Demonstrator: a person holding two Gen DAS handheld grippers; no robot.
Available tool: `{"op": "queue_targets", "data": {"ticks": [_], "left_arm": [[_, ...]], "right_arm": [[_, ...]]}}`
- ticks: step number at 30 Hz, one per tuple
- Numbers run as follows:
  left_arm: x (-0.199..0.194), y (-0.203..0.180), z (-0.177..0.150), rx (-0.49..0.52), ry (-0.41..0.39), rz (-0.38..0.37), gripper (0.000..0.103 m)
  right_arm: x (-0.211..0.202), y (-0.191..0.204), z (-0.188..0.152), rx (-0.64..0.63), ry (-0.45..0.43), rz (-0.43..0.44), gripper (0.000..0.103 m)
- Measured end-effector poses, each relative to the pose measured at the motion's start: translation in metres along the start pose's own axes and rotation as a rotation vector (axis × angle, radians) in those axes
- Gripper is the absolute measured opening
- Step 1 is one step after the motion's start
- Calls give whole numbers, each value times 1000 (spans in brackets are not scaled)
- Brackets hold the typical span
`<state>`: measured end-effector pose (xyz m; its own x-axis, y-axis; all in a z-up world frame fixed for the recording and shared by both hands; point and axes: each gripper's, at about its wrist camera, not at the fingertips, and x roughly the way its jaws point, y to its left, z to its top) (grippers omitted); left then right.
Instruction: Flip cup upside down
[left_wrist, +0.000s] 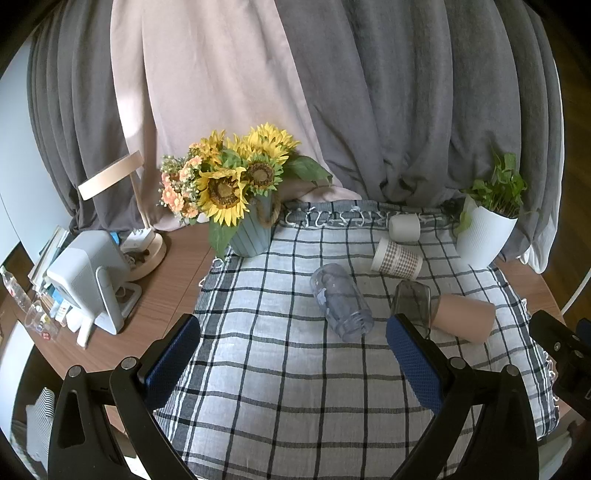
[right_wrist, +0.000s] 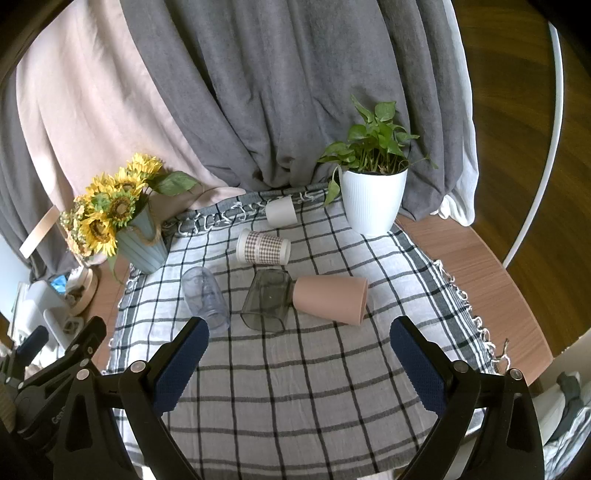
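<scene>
Not started: five cups lie sideways on the cloth (right_wrist: 295, 387), none flipped, e.g. pink cup (right_wrist: 330, 299). Left claw (left_wrist: 293, 354) and right claw (right_wrist: 299, 354) both spread, empty, short of them.

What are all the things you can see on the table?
Cups: five, all lying down on the checked cloth: white cup, checked paper cup, clear cup, smoky grey cup, pink cup.
Sunflowers: one bunch, yellow, blue vase, back left.
Green plant: one, white pot, back right.
Lamp: one, wooden, far left.
Left gripper: open, empty.
Right gripper: open, empty.
</scene>
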<state>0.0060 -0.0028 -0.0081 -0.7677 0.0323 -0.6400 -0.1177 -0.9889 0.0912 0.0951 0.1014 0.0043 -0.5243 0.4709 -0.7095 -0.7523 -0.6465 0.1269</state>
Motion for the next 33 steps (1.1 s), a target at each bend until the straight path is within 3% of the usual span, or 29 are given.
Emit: {"op": "queue_targets", "data": {"ticks": [31, 32, 33], "left_arm": [[-3, -2, 1, 23, -1, -26, 103], [-2, -2, 1, 107, -16, -132, 103], [-3, -2, 1, 108, -16, -131, 103]], "right_arm": [[0, -1, 1, 0, 0, -1, 99], [0, -1, 1, 0, 1, -1, 99], [0, -1, 1, -1, 2, -1, 99]]}}
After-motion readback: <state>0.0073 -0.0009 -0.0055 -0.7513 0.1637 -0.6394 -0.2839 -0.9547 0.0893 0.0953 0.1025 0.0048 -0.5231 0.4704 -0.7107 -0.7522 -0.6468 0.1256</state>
